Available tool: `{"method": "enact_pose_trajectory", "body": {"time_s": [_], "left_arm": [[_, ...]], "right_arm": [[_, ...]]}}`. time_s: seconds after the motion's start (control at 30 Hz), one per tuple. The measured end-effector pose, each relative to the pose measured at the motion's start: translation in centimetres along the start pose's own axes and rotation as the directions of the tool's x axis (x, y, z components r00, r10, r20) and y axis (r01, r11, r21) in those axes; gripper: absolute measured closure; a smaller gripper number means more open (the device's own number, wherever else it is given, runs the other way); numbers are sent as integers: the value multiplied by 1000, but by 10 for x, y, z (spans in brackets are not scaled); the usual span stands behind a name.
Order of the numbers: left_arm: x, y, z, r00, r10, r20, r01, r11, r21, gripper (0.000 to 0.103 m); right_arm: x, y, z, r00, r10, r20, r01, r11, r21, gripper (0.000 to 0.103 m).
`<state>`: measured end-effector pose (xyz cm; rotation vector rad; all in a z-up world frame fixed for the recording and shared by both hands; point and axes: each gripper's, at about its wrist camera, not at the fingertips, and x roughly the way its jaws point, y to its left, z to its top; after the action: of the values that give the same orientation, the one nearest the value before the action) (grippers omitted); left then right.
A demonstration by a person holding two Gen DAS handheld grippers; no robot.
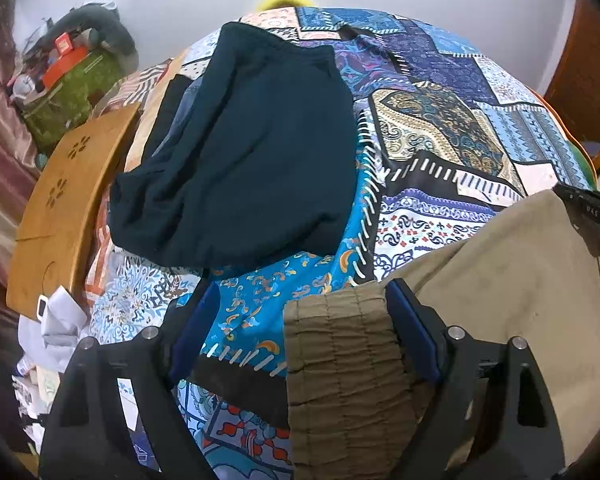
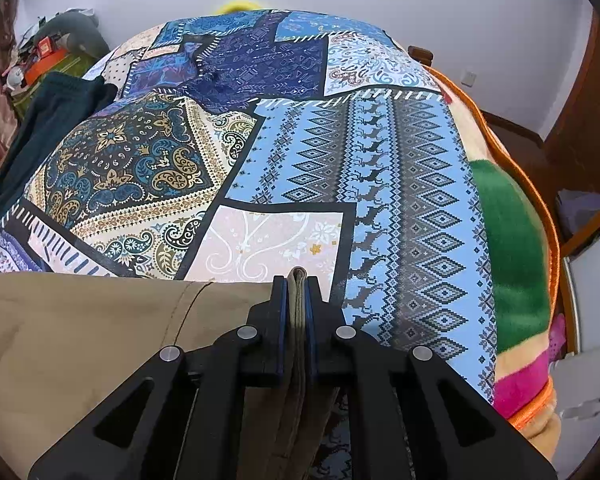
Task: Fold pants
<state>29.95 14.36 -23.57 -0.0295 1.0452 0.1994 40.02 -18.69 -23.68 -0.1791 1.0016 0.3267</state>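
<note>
Patchwork bedspread [image 2: 300, 152] carries khaki pants [image 2: 80, 320]: right gripper [image 2: 296, 280] pinches their edge at 6 o'clock, left gripper [image 1: 304, 312] gapes around the waistband [image 1: 340, 360]; no legible writing.

Khaki pants [image 1: 500, 280] run past the lower frame edges in both views, their full extent unseen. The dark folded garment [image 1: 240, 152] is cut by the right-wrist view's left edge; clutter [image 1: 68, 64] beyond is indistinct.

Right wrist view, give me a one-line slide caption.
Right claw shut on a folded edge of the khaki pants, over a patchwork bedspread.
</note>
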Motion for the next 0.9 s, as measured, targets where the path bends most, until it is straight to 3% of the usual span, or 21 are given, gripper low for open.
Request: {"method": "enact_pose_trajectory", "body": {"time_s": [0.1,0.17,0.27,0.47,0.67,0.77,0.9], "left_arm": [[-9,0,2,1000,-19,-1,19,1000,8,17],[-21,0,4,1000,-24,16,24,999,21,17],[-40,-2,7,998,-36,49,34,998,45,17],[-70,-11,16,991,-108,76,102,992,73,17],[-80,-28,23,978,-200,57,196,978,74,7],[-77,-38,21,981,-187,40,182,977,113,7],[-64,-46,14,982,-186,-7,185,973,141,7]], "right_arm": [[-11,-3,1,1000,5,-1,-5,1000,27,89],[-20,-7,1,999,50,1,-50,996,69,78],[-44,-12,2,992,119,40,-123,985,119,75],[-99,11,6,977,176,121,-182,982,43,70],[-137,55,8,945,271,181,-262,962,-73,65],[-142,80,2,926,336,175,-318,940,-122,55],[-127,113,-5,903,416,107,-397,904,-158,55]]}}
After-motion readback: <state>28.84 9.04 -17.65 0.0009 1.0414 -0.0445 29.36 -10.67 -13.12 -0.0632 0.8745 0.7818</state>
